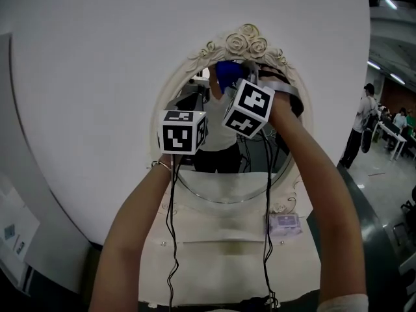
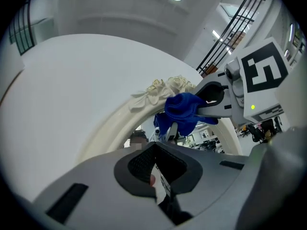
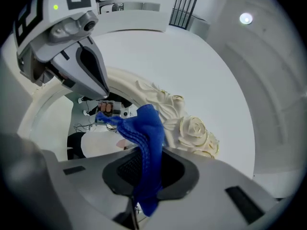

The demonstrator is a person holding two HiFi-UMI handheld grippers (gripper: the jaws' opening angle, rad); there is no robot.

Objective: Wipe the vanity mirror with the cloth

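The oval vanity mirror (image 1: pixel 224 174) hangs in a cream frame (image 1: pixel 170 90) topped with carved roses (image 1: pixel 246 42). My right gripper (image 3: pixel 144 176) is shut on a blue cloth (image 3: pixel 147 135), which is held against the top of the glass just under the roses (image 3: pixel 193 131). In the head view the cloth (image 1: pixel 227 75) shows above the right marker cube (image 1: pixel 249 107). My left gripper (image 2: pixel 156 175) is shut with nothing in it, lower and to the left, in front of the glass; its cube (image 1: pixel 182 130) hides its jaws. The cloth (image 2: pixel 182 110) and the right gripper's fingers (image 2: pixel 213 94) show ahead of it.
A cream vanity table (image 1: pixel 221 259) with a drawer stands below the mirror, and a small card (image 1: pixel 285 223) lies on its right side. Black cables (image 1: pixel 172 239) hang from both grippers. The white curved wall (image 1: pixel 97 77) surrounds the mirror. People stand at the far right (image 1: pixel 361 132).
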